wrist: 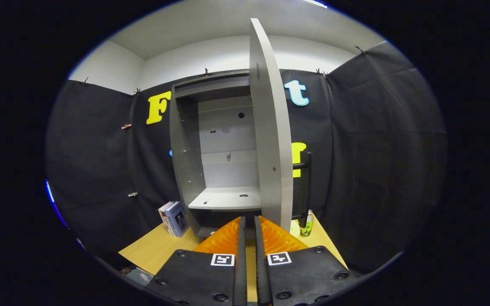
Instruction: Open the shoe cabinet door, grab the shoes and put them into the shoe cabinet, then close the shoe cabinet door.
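The grey shoe cabinet [185,144] stands on the wooden table straight ahead, and it is open. Its door [272,140] is swung out towards me, almost edge-on, just right of my fingers. A black bar handle [309,187] shows on the door's far side. Inside, the shelf [228,197] and the back panel are bare. My gripper [249,217] is low over the table in front of the cabinet. Its fingers are close together with only a thin slit between them and nothing held. The fingertips sit just short of the cabinet's base and the door's lower edge.
A few books [172,219] lean against the cabinet's left side. A small green bottle [307,223] stands on the table [155,250] to the right, behind the door. Black cloth walls close the booth on both sides.
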`<control>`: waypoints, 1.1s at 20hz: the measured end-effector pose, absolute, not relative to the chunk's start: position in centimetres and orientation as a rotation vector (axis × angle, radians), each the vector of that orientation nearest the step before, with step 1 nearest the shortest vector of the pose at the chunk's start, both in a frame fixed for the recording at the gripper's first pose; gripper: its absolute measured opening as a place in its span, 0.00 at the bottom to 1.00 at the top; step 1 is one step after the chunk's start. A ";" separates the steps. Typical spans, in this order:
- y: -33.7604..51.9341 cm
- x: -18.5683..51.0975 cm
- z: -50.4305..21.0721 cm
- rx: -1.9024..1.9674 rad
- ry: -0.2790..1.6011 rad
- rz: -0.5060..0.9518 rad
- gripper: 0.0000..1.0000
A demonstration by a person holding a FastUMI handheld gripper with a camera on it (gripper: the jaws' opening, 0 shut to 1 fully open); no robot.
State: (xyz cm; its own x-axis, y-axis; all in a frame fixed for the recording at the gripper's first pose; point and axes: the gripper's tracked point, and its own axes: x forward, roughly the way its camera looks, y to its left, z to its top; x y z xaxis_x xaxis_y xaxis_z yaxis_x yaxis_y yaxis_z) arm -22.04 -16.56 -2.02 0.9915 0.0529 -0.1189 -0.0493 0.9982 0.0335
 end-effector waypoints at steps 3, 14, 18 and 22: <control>-14.6 -22.5 -3.6 0.017 0.132 0.091 0.13; -3.9 -16.3 -15.8 0.030 0.257 0.165 0.14; -1.9 -14.2 -20.7 0.052 0.314 0.124 0.20; -1.1 -12.6 -25.3 0.032 0.350 0.080 0.28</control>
State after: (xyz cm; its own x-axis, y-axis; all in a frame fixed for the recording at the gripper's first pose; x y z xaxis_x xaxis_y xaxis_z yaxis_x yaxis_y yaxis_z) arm -12.56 -1.06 -25.28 0.9362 0.0838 -0.3412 -0.0726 0.9963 0.0454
